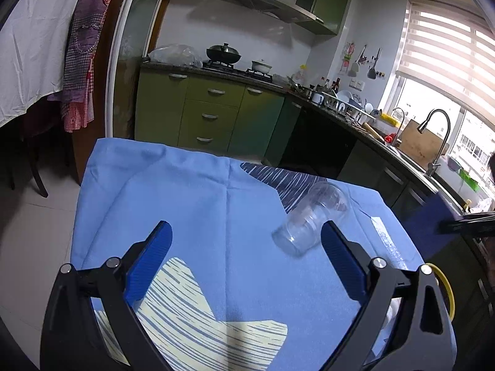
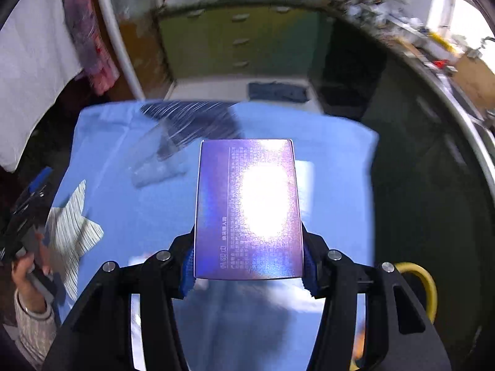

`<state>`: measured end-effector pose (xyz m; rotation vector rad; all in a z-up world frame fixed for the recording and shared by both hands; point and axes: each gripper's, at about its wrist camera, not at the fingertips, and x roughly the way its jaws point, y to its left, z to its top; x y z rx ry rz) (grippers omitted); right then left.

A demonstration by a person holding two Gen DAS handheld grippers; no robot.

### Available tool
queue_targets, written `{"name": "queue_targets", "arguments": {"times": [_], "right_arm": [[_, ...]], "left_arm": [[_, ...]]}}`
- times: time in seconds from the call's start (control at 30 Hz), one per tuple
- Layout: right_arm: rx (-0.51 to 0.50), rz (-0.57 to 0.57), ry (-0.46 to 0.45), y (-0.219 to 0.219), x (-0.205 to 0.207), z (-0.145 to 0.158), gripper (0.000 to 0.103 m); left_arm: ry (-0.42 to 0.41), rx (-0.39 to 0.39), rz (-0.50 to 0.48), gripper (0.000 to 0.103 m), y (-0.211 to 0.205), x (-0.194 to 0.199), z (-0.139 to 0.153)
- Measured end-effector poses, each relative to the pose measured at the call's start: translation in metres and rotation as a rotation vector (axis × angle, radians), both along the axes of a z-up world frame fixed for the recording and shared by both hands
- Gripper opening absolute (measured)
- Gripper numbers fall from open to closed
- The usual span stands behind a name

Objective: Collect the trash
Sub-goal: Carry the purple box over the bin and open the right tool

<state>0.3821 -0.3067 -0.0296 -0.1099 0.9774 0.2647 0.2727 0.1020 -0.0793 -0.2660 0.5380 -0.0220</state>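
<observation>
Above the blue tablecloth [image 2: 130, 216], the right gripper [image 2: 248, 266] holds a flat purple box [image 2: 247, 210] clear of the fabric, its blue pads pressed against the box's two long sides near the box's near end. The box is a glossy rectangle, violet shading to blue at its edges, with columns of fine pale print down its face and a bright white glare patch right of its middle. Left of the box, a clear plastic cup [image 1: 312, 219] lies on its side on the tablecloth, ribbed, see-through and empty-looking, its wide mouth toward the dark striped patch at the cloth's far end. The left gripper [image 1: 246, 232] hangs over the tablecloth with its jaws spread wide and nothing between them; the cup's base sits just beside its right finger. At the tablecloth's left edge, a hand [image 2: 26, 267] in a pale knitted sleeve carries that gripper.
</observation>
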Motion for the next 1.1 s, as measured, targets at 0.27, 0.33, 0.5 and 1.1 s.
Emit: {"name": "queue_targets", "arguments": {"times": [0.27,0.33,0.5,1.1], "right_arm": [[0.002,-0.359,0.034,-0.178,-0.059,-0.025,0.053],[0.001,-0.418,0.066,-0.206,-0.065,-0.043,0.053],[0.032,-0.531,0.150,-0.259,-0.080,-0.088,0.053],[0.331,-0.520,0.026,-0.245,-0.176,-0.110,0.081]], "left_arm": [[0.014,-0.002,-0.008,0.094,-0.002,0.002,-0.003],[0.023,0.002,-0.013,0.094,-0.003,0.003,-0.005],[0.035,0.041,-0.018,0.094,-0.010,0.006,-0.008],[0.047,0.090,-0.130,0.096,-0.036,0.007,-0.012]]}}
